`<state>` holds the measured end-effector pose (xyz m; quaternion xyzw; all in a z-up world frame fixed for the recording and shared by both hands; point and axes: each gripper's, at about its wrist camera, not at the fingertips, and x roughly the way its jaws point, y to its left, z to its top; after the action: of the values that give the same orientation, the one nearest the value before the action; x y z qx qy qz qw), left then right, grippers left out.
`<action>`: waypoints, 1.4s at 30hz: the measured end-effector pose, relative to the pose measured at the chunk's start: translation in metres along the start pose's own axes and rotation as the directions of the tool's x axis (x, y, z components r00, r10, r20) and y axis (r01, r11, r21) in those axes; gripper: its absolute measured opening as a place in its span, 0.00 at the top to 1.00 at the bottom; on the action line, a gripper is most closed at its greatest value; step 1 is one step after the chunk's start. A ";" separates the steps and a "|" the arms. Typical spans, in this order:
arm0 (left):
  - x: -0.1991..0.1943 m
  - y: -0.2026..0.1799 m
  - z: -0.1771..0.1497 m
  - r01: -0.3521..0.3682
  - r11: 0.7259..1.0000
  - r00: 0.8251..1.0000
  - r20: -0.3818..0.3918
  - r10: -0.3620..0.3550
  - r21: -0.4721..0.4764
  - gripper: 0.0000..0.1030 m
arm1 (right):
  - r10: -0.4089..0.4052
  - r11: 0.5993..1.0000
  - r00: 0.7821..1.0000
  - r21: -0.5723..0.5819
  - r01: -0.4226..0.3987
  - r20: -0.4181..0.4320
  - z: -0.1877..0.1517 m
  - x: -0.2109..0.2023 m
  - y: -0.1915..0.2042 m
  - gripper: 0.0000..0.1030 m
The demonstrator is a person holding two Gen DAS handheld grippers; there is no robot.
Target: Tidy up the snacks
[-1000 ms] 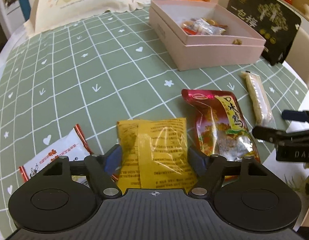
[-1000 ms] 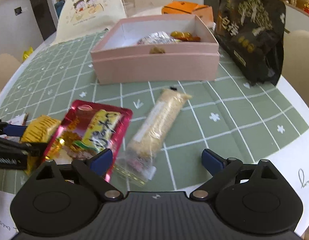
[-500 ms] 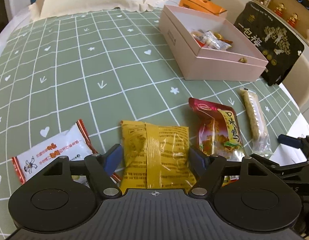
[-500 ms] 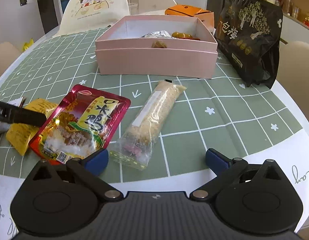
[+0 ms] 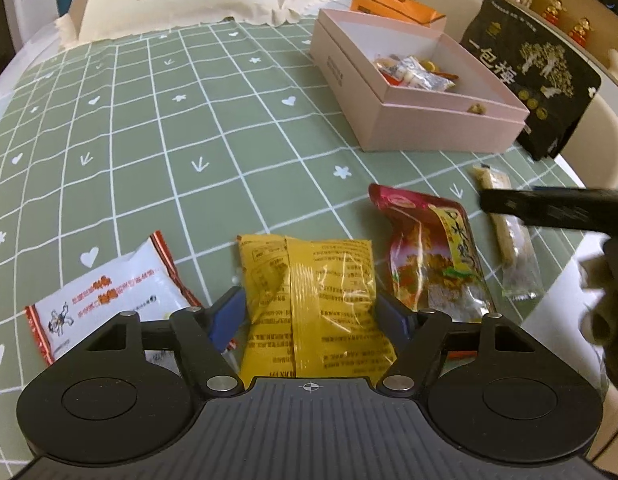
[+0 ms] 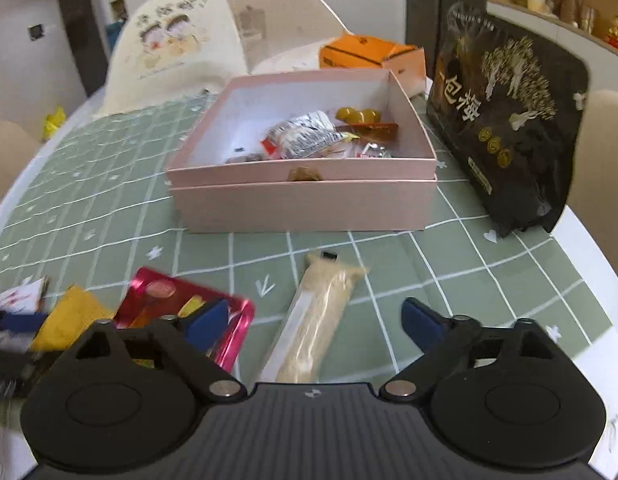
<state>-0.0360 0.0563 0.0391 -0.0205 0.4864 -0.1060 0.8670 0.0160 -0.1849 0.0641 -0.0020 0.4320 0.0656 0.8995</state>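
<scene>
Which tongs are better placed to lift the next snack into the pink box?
Probably the left tongs: their pads already sit at both sides of the yellow packet. The right tongs have just been closing, with the beige bar between them but still untouched, though nearer the pink box.

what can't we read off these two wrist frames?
- Yellow packet, left wrist: near end hidden under the left tool; pad contact unclear.
- Beige bar, right wrist: near end hidden behind the right tool.
- Red pouch, right wrist: motion-blurred, print unreadable.
- Pink box, both views: small wrapped contents too small to identify.
</scene>
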 end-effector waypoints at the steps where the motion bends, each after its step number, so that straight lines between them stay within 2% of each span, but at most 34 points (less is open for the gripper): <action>1: -0.001 0.000 -0.002 0.003 1.000 1.000 -0.003 -0.003 0.003 0.26 | -0.002 1.000 1.000 -0.004 0.002 -0.019 0.003 0.007 0.002 0.35; 2: -0.003 -0.001 -0.004 0.007 1.000 1.000 -0.007 -0.007 0.007 0.26 | -0.002 1.000 0.999 -0.015 0.002 -0.037 0.004 0.012 0.004 0.44; 3: -0.005 -0.002 -0.006 0.011 1.000 1.000 -0.013 -0.011 0.008 0.27 | -0.001 1.000 0.998 -0.030 -0.001 -0.058 0.004 0.015 0.007 0.60; 4: -0.006 -0.002 -0.007 0.013 1.000 1.000 -0.017 -0.013 0.006 0.28 | -0.011 0.999 0.997 -0.053 0.008 -0.071 0.002 0.016 0.011 0.69; 5: -0.007 -0.002 -0.008 0.014 1.000 1.000 -0.022 -0.014 0.000 0.30 | -0.016 0.997 0.998 -0.073 0.012 -0.065 0.001 0.014 0.015 0.72; 9: -0.009 -0.002 -0.010 0.025 1.000 0.999 -0.031 -0.025 -0.011 0.31 | 0.064 0.994 0.996 -0.083 -0.070 -0.068 -0.004 -0.008 0.018 0.73; 12: -0.009 -0.003 -0.011 0.026 1.000 0.999 -0.030 -0.026 -0.011 0.32 | 0.086 0.992 0.995 -0.093 -0.090 -0.048 -0.006 -0.028 0.018 0.73; 14: -0.010 -0.004 -0.011 0.046 0.999 0.999 -0.023 -0.047 -0.027 0.41 | 0.089 0.992 0.995 -0.087 -0.092 -0.033 -0.007 -0.039 0.016 0.73; 17: -0.018 -0.006 -0.009 0.085 0.996 0.996 0.008 -0.085 -0.033 0.47 | 0.085 0.994 0.996 -0.066 -0.086 -0.013 -0.005 -0.052 0.010 0.73; 18: -0.023 -0.007 -0.008 0.095 0.995 0.995 0.023 -0.095 -0.022 0.52 | 0.080 0.995 0.997 -0.057 -0.081 -0.007 -0.004 -0.056 0.007 0.73; 19: -0.027 -0.008 -0.007 0.099 0.995 0.995 0.034 -0.098 -0.015 0.67 | 0.075 0.996 0.997 -0.046 -0.075 0.002 -0.003 -0.060 0.004 0.73; 24: -0.053 -0.013 0.008 0.138 0.990 0.985 0.103 -0.140 0.032 0.84 | 0.047 0.999 0.997 -0.003 -0.047 0.058 -0.002 -0.079 -0.013 0.73; 28: -0.055 -0.014 0.019 0.137 0.988 0.987 0.080 -0.142 0.065 0.84 | 0.032 0.999 0.996 0.028 -0.034 0.080 -0.005 -0.085 -0.022 0.73; 31: -0.050 -0.011 0.015 0.095 0.991 0.994 0.046 -0.099 0.096 0.81 | 0.005 0.999 0.998 0.035 -0.008 0.067 -0.014 -0.082 -0.024 0.73; 35: -0.042 -0.027 0.003 0.055 0.978 0.998 0.005 -0.057 0.199 0.78 | 0.024 0.998 0.999 0.049 -0.025 0.031 -0.027 -0.069 -0.023 0.72; 38: -0.027 -0.046 -0.007 0.024 0.944 0.998 -0.055 -0.007 0.328 0.69 | 0.042 0.998 0.999 0.048 -0.041 -0.004 -0.030 -0.051 -0.019 0.72; 39: -0.023 -0.053 -0.011 0.005 0.928 0.998 -0.054 0.016 0.372 0.62 | 0.041 0.998 0.999 0.039 -0.041 -0.013 -0.031 -0.046 -0.016 0.71; 40: -0.021 -0.057 -0.014 0.005 0.916 0.998 -0.054 0.018 0.402 0.52 | 0.036 0.999 0.999 0.031 -0.036 -0.017 -0.031 -0.042 -0.012 0.68; 41: -0.018 -0.060 -0.015 0.019 0.910 0.997 -0.071 0.011 0.415 0.47 | 0.033 0.999 0.999 0.024 -0.033 -0.020 -0.031 -0.039 -0.009 0.63; 42: -0.016 -0.060 -0.016 0.032 0.907 0.997 -0.078 0.001 0.419 0.37 | 0.033 0.999 0.999 0.015 -0.033 -0.020 -0.031 -0.037 -0.006 0.53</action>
<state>-0.0671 0.0016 0.0523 0.1667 0.4849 -0.2159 0.8309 -0.0299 -0.1973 0.0730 0.0110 0.4415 0.0774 0.8939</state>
